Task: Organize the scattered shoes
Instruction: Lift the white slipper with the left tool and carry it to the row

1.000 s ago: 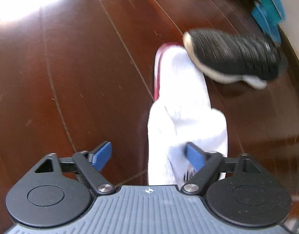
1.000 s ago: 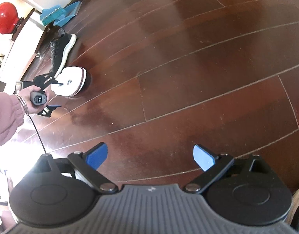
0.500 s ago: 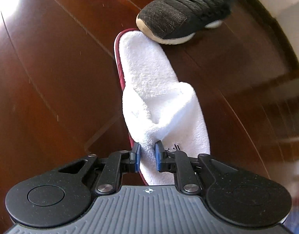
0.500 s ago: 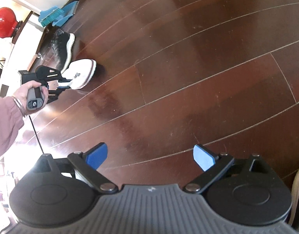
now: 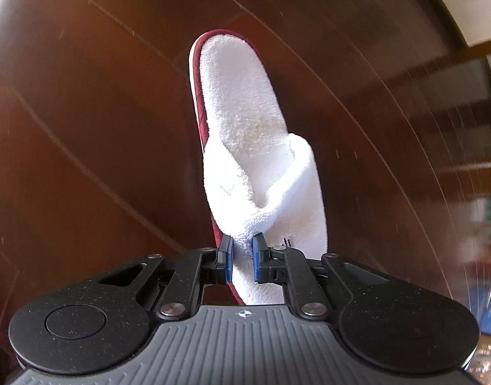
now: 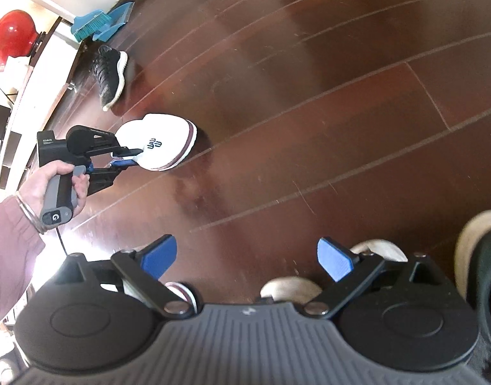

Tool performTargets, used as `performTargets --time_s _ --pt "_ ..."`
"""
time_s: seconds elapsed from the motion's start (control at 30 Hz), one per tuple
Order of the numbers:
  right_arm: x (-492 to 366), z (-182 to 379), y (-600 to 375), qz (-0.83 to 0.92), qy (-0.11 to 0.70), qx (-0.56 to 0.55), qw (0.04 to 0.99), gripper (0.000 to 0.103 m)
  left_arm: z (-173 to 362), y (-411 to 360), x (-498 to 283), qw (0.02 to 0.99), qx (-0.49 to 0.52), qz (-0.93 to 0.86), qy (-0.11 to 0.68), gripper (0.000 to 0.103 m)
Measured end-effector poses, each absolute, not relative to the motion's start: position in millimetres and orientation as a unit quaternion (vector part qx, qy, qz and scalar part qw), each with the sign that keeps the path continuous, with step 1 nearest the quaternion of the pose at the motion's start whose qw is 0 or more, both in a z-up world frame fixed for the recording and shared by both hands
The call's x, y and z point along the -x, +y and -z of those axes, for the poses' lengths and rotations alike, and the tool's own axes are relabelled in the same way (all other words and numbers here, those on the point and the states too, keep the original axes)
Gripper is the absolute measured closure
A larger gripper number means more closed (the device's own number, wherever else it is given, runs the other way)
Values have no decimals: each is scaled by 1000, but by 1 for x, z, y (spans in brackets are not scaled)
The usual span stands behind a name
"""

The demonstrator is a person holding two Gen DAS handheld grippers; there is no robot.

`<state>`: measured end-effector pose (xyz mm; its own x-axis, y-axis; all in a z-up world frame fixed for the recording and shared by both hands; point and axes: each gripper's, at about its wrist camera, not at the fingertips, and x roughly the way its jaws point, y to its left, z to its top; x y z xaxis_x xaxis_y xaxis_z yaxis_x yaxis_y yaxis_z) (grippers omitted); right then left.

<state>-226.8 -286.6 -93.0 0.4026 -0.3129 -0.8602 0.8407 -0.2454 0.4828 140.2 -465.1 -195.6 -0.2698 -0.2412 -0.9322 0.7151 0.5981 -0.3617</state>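
Observation:
A white terry slipper (image 5: 258,147) with a dark red sole edge hangs over the wooden floor, pinched at its toe band by my left gripper (image 5: 242,258), which is shut on it. The right wrist view shows the same slipper (image 6: 162,141) held off the floor by the left gripper (image 6: 126,157) in a person's hand (image 6: 56,179). A black sneaker with a white sole (image 6: 110,77) lies on the floor beyond it, near the wall. My right gripper (image 6: 247,261) stands open over bare floor, nothing between its fingers.
A teal brush and blue dustpan (image 6: 101,22) lean by the wall at the far left. More shoes show near the right gripper: a pale toe (image 6: 290,287), a slipper edge (image 6: 181,290) and a dark shoe (image 6: 479,256) at the right. Open wooden floor (image 6: 325,96) fills the middle.
My left gripper closed on the slipper's toe band and lifted it away from the black sneaker. The right gripper tilted down and other shoes came into its lower view.

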Motion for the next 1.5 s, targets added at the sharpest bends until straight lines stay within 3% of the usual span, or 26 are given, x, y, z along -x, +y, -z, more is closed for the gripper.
performTargets --time_s 0.9,1.27,1.5 --pt "322 32 -119 594 81 -611 517 6 74 -300 -2 501 -172 518 672 96" --pt "380 5 -20 643 10 -600 476 6 15 -277 82 439 -190 593 648 96" --pt "431 -11 54 668 -11 -595 447 6 9 -222 168 381 -228 630 637 96"
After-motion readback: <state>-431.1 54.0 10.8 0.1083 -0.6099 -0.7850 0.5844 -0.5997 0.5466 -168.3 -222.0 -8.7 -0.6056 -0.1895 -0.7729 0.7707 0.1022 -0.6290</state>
